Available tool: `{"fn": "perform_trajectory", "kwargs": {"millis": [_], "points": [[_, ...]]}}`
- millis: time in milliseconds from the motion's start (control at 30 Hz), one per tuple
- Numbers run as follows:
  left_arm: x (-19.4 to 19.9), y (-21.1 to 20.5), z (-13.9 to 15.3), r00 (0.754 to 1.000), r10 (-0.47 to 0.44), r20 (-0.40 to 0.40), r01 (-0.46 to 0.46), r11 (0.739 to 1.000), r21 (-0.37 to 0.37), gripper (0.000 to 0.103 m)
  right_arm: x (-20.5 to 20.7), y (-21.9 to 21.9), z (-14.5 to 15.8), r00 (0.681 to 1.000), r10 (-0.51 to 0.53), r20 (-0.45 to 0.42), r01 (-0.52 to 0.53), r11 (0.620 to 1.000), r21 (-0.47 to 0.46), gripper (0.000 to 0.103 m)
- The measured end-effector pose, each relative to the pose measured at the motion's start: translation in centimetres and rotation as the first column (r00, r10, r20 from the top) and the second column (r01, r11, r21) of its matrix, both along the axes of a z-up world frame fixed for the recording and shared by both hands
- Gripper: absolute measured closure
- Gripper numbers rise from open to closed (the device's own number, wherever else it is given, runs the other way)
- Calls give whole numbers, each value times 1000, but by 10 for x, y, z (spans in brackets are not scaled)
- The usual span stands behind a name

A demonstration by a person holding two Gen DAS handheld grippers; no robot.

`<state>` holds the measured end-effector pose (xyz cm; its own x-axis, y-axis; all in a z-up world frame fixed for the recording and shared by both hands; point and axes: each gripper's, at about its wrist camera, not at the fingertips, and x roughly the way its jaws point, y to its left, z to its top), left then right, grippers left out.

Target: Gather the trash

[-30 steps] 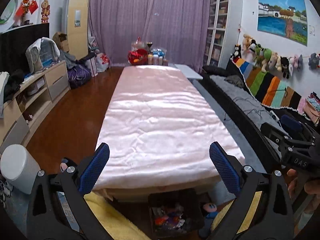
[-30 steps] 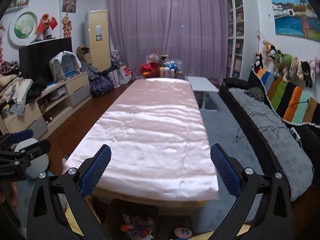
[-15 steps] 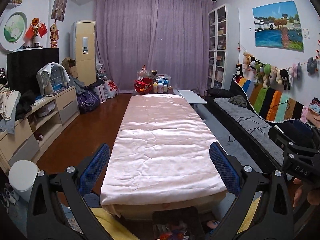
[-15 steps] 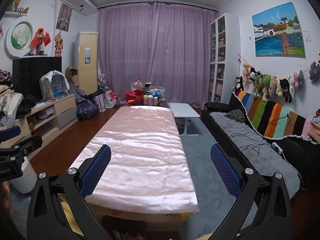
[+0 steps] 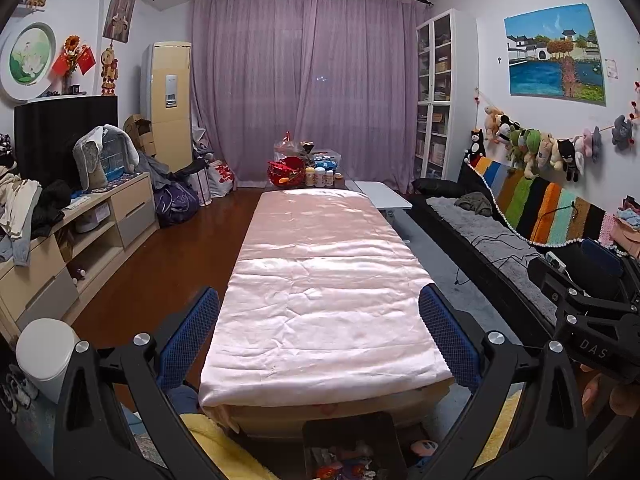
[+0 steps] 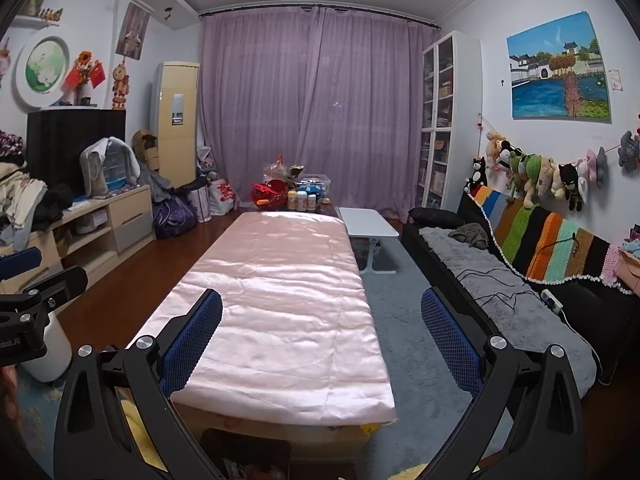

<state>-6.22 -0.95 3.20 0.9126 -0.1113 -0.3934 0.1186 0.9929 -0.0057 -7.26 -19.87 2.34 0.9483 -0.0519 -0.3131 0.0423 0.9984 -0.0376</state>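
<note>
While aimed level along the pink table (image 5: 320, 300), both hand-held grippers, left (image 5: 320, 336) and right (image 6: 320, 332), spread wide, empty.

One long desk (image 5: 320, 280) under a pink cover fills the middle of the room. Behind it stand one small white folding table (image 6: 370, 222) and one purple curtain (image 5: 308, 80). One painting (image 5: 554, 56), one cream air conditioner (image 5: 168, 104), one white bin (image 5: 46, 354) and one striped blanket (image 6: 552, 246) show; two hand-held grippers, left (image 5: 319, 338) and right (image 6: 321, 338).
</note>
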Motion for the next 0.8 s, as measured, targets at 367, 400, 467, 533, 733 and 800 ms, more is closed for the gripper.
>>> {"fn": "perform_trajectory", "kwargs": {"millis": [367,400,467,533,733,800], "points": [[-3,3,2,1000,7,10,-7,1000,-3,8,-3,-1,6,1000,-10,19,9,1000,9,3],[-3,3,2,1000,7,10,-7,1000,-1,8,-3,-1,7,1000,-9,21,9,1000,10,3],[-3,3,2,1000,8,10,-8,1000,-1,8,-4,-2,6,1000,-8,24,8,1000,14,3],[-4,2,2,1000,10,11,-10,1000,1,8,-3,-2,6,1000,-9,21,8,1000,14,3],[-4,3,2,1000,7,15,-7,1000,2,8,-2,1,5,1000,-1,19,0,1000,12,3],[-4,2,3,1000,7,17,-7,1000,2,8,-3,1,5,1000,2,22,-2,1000,14,3]]}}
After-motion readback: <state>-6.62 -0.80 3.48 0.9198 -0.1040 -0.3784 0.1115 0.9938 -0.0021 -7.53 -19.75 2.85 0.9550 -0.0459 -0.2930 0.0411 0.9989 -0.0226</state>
